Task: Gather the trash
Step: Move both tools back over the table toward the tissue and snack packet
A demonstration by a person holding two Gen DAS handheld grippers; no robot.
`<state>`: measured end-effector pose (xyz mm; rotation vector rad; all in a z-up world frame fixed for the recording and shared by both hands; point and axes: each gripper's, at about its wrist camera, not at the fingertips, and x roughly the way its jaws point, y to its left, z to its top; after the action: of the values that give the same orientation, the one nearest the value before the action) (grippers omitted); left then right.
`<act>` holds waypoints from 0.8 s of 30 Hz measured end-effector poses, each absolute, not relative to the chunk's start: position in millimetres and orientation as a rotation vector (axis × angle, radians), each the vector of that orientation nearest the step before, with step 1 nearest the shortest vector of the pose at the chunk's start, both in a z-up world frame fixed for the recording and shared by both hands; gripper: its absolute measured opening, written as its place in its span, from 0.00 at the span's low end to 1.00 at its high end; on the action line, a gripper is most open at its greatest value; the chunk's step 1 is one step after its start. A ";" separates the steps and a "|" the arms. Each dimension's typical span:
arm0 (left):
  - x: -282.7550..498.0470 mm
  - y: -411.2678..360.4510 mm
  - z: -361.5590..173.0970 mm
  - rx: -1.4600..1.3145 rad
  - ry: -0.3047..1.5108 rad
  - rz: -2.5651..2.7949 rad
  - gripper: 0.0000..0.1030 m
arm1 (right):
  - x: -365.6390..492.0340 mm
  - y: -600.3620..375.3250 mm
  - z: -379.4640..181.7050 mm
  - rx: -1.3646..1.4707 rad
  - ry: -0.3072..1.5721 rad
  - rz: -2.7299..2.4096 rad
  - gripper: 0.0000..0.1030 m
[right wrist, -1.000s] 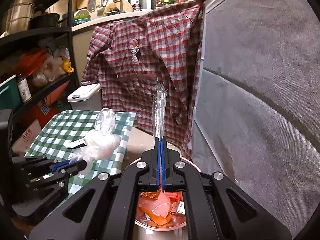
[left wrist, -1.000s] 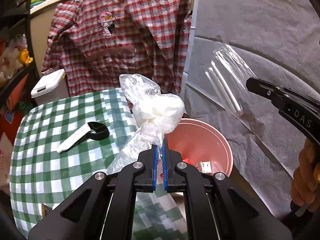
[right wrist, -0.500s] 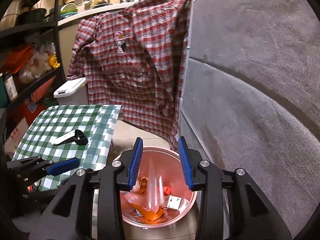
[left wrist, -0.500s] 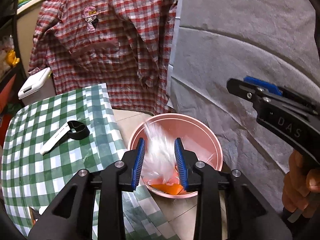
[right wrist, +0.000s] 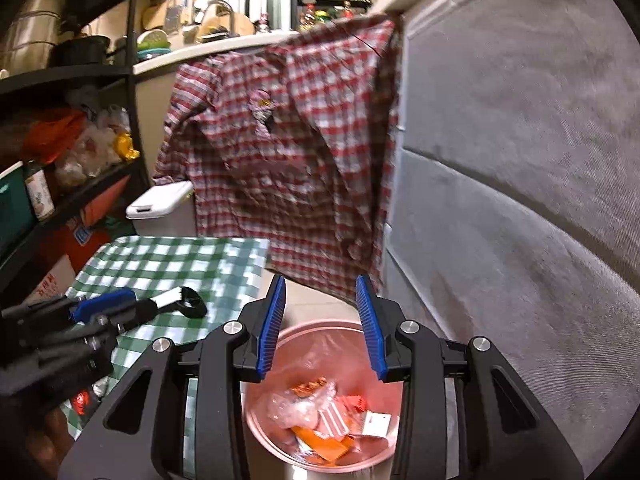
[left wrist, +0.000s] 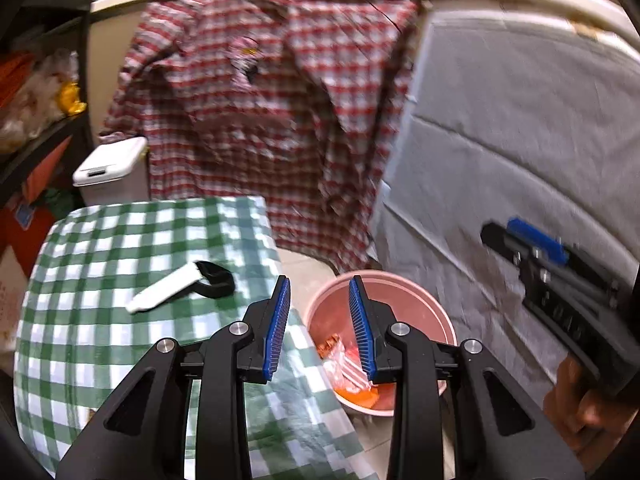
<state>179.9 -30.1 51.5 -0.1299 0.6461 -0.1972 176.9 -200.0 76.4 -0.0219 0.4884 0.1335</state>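
- Left wrist view: we find the left gripper (left wrist: 318,328) with its blue-padded jaws apart and nothing between the pads.
- The round pink plastic bin (left wrist: 416,312) stands on the floor at lower centre-right of the frame, partly behind the right-hand jaw. Crumpled clear plastic and orange wrappers (left wrist: 344,372) lie inside it, below and just beyond the fingertips.
- The white-handled tool with a black loop head (left wrist: 180,286) lies on the green-and-white checked tablecloth (left wrist: 100,280) at centre-left, apart from the gripper. We cannot tell whether it counts as trash.
- Risk, in our judgement: this view is blurred, and the jaws sit over the table edge right beside the bin. A careless sweep could knock the rim and tip the light bin.
- The right gripper (left wrist: 536,252) shows at the right edge, held in a hand (left wrist: 580,408). Both tools are close together, so a collision is possible.
- Right wrist view: the right gripper's (right wrist: 320,322) jaws are likewise apart and empty, directly above the pink bin (right wrist: 384,428) at lower centre.
- The bin holds clear bags, orange wrappers and a white packet (right wrist: 320,412), all below the fingertips and untouched.
- The left gripper (right wrist: 100,312) enters at lower left, over the checked cloth (right wrist: 180,256), just beside the white-handled tool (right wrist: 176,300).
- Risk: light film may cling to a pad or spring back over the rim. A small red item (right wrist: 80,400) at lower left, below the table edge, is too unclear to identify and could be missed.
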 end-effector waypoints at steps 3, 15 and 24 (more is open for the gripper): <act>173.4 -9.5 64.6 -0.135 0.610 -0.150 0.30 | 174.4 -185.9 79.9 -0.034 0.480 0.163 0.37; 143.6 123.3 114.9 -0.247 0.523 0.019 0.30 | 166.2 -126.7 73.5 0.011 0.522 0.355 0.23; 124.7 215.9 111.7 -0.317 0.545 0.171 0.29 | 158.6 -58.7 44.4 -0.010 0.604 0.550 0.19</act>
<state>124.7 215.9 111.7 -0.3169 0.5445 0.1707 158.6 -58.7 44.4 -0.0102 0.6040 0.5504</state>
